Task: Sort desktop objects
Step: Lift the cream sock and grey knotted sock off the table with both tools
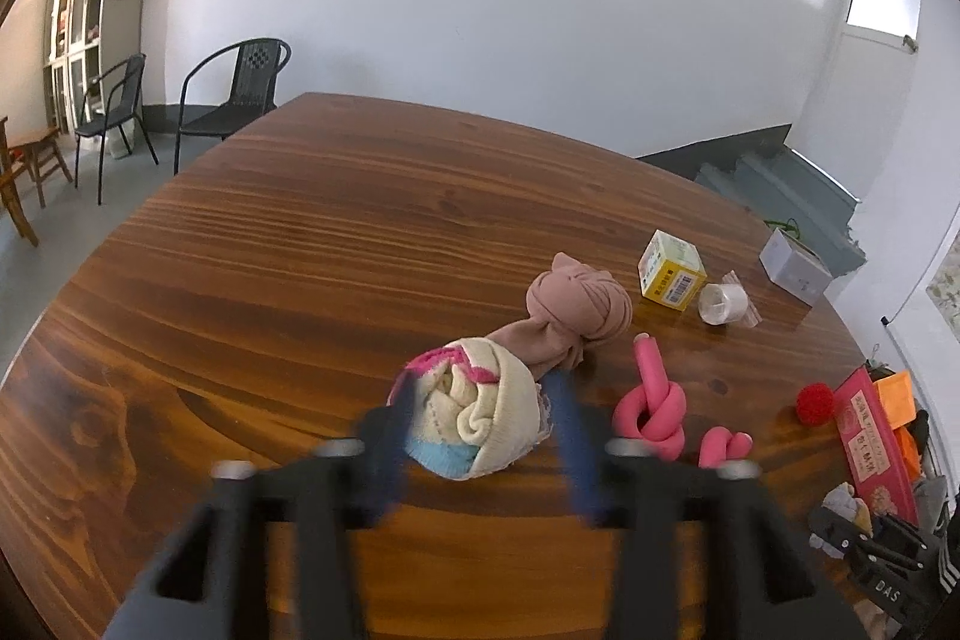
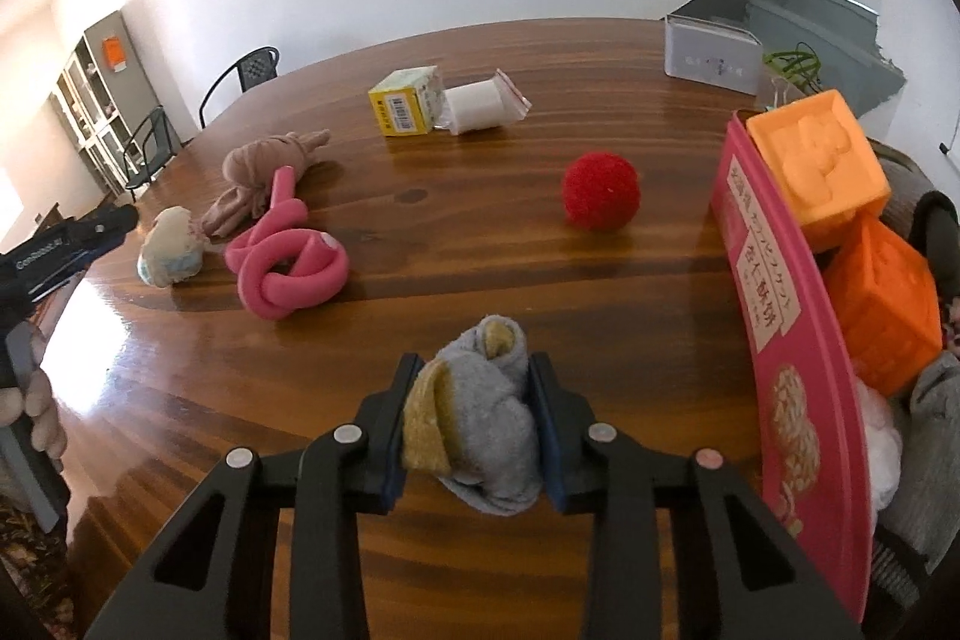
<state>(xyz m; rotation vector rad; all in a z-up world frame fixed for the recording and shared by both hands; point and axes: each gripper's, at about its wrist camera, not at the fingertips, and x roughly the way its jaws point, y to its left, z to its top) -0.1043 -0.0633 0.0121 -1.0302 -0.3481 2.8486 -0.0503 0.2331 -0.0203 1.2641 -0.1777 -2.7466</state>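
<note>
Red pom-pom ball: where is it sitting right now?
The red ball rests on the wooden table, mid-right in the right wrist view, between the pink box and the yellow carton.

Left wrist cam is sitting low over the wooden table (image 1: pixel 300 232), looking along its fingers toward the white wall. Right wrist cam is doing likewise from further right. Both are catching the pink foam knot (image 1: pixel 651 403) (image 2: pixel 288 259) and red ball (image 1: pixel 814 403) (image 2: pixel 600 190).

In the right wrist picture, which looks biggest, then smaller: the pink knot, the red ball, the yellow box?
1. pink knot
2. red ball and yellow box: these look about alike, and the box sits farther back, so no ranking between them.
</note>
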